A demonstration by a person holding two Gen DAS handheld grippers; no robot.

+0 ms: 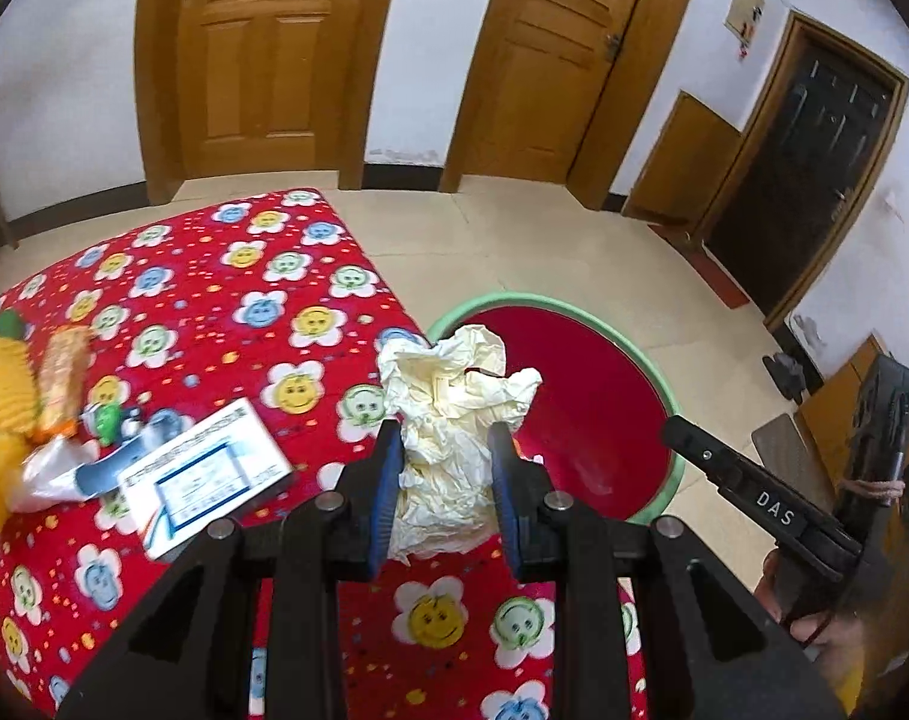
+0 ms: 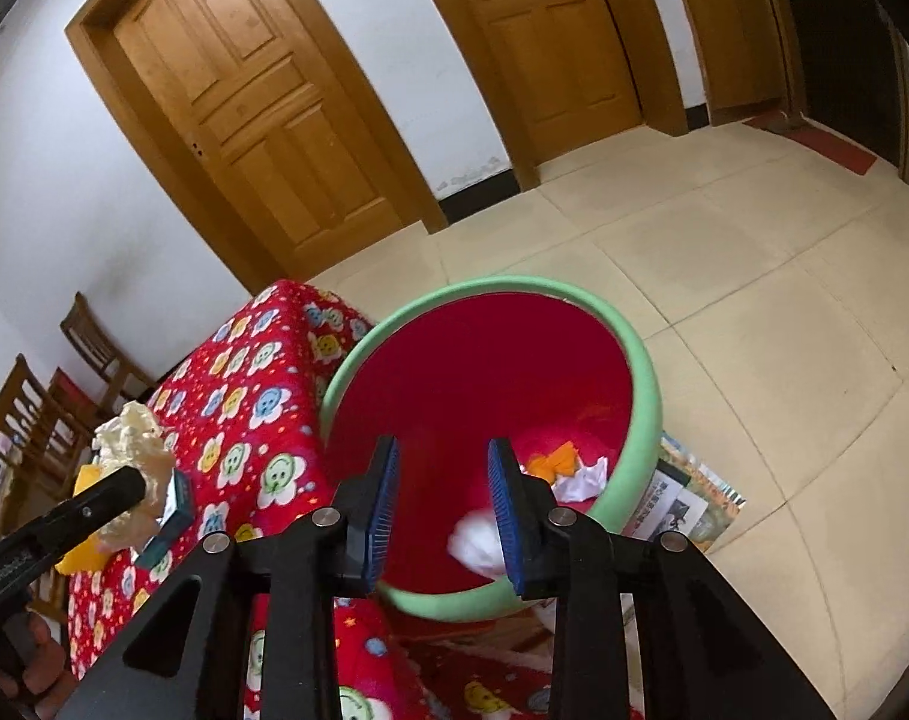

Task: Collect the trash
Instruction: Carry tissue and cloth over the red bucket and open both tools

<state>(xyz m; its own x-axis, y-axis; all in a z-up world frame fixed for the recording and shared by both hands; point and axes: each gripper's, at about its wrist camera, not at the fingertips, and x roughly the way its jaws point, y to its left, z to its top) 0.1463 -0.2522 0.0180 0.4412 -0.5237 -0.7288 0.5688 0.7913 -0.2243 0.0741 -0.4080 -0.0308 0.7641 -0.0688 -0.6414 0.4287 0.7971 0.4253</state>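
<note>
The left gripper, angled downward, pinched a crumpled cream paper wad between blue ribbed pads above the flowered red tablecloth, just beside the bin. The right gripper hung over that green-rimmed, red-lined round bin, jaws apart and empty; white and orange scraps lay inside.

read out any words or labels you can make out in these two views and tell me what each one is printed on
"DAS": white letters on the right gripper arm, left wrist view.
White lettering on the left gripper arm, right wrist view: too blurred to read.
White box on the table: print blurred, unreadable.
Printed sheets beside the red bin: unreadable.
</note>
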